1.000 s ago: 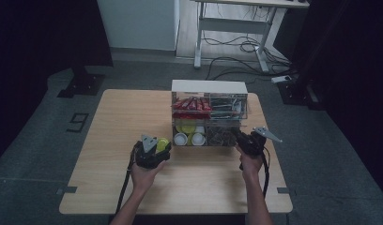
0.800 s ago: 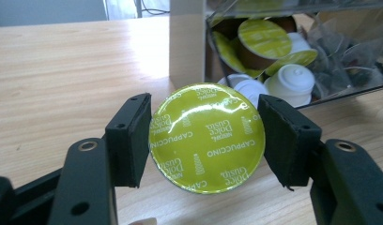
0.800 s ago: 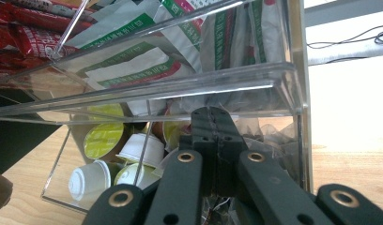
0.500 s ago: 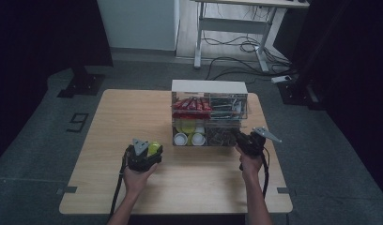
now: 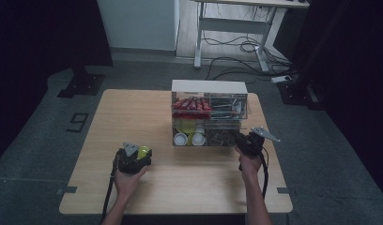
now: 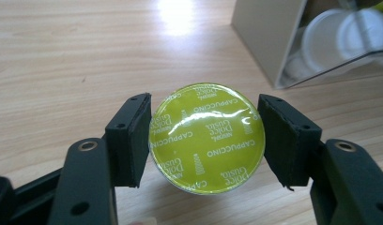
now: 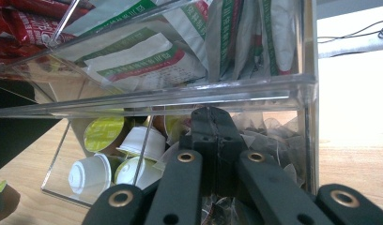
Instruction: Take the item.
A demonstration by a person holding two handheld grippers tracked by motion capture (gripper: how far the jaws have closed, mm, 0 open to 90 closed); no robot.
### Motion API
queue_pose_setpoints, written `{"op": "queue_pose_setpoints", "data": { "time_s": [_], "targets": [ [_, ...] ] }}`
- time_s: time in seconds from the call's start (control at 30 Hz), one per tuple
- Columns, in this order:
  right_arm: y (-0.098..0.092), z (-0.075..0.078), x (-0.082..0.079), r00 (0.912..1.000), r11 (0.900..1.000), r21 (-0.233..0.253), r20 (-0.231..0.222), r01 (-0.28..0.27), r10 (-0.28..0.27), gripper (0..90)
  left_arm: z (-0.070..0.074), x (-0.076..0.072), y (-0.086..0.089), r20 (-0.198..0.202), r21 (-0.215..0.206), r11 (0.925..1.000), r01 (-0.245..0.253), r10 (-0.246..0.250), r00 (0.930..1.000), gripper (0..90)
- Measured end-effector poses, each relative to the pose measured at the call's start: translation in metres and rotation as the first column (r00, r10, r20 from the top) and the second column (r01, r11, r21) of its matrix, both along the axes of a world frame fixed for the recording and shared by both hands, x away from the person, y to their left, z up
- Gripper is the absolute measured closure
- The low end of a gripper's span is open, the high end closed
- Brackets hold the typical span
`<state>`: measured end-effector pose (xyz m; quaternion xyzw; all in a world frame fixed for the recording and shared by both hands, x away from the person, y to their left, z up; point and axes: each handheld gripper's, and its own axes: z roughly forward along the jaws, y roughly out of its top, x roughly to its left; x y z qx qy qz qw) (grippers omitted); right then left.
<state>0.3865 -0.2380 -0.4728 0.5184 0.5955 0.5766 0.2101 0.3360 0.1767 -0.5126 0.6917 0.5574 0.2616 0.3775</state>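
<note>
The left gripper (image 6: pixel 204 140) held a yellow-green coffee capsule (image 6: pixel 207 137) by its rim, foil lid toward the camera, over the desk (image 5: pixel 133 112) left of and nearer than the clear organizer (image 5: pixel 209 117), where the right gripper (image 7: pixel 217 140) rested closed.

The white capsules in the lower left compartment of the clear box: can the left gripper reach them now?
Probably not yet. The left gripper already holds a yellow-green capsule between its jaws, and sits apart from the clear box, so it must first release that.
</note>
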Motion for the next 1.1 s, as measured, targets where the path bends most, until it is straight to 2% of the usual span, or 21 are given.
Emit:
{"op": "queue_pose_setpoints", "data": {
  "time_s": [0.33,0.53,0.63,0.73,0.87,1.1],
  "targets": [
    [0.001,-0.001,0.001,1.0,1.0,-0.006,-0.008,-0.005,0.005,89.1,-0.013,0.004,0.009,-0.062,0.037,0.9993,-0.011,0.013,0.998,38.2],
    [0.002,-0.002,0.001,0.9999,1.0,-0.007,-0.01,-0.01,0.01,89.1,-0.017,0.005,0.011,-0.083,0.048,0.9988,-0.01,0.014,0.9964,38.2],
    [0.001,-0.002,0.002,0.9999,1.0,-0.008,-0.011,-0.009,0.009,89.1,-0.019,0.004,0.012,-0.074,0.035,0.9993,-0.013,0.016,0.9971,38.1],
    [0.001,-0.002,0.002,0.9999,1.0,-0.009,-0.012,-0.006,0.006,89.2,-0.019,0.004,0.012,-0.076,0.041,0.9991,-0.014,0.017,0.997,38.0],
    [0.001,-0.002,0.001,0.9999,1.0,-0.01,-0.013,-0.006,0.005,89.1,-0.02,0.004,0.012,-0.097,0.042,0.9991,0.001,0.003,0.9953,34.4],
    [0.001,-0.002,0.002,0.9999,1.0,-0.012,-0.013,-0.008,0.008,89.1,-0.012,-0.002,0.013,-0.061,0.014,0.9996,0.023,-0.022,0.9979,28.1]
  ]
}}
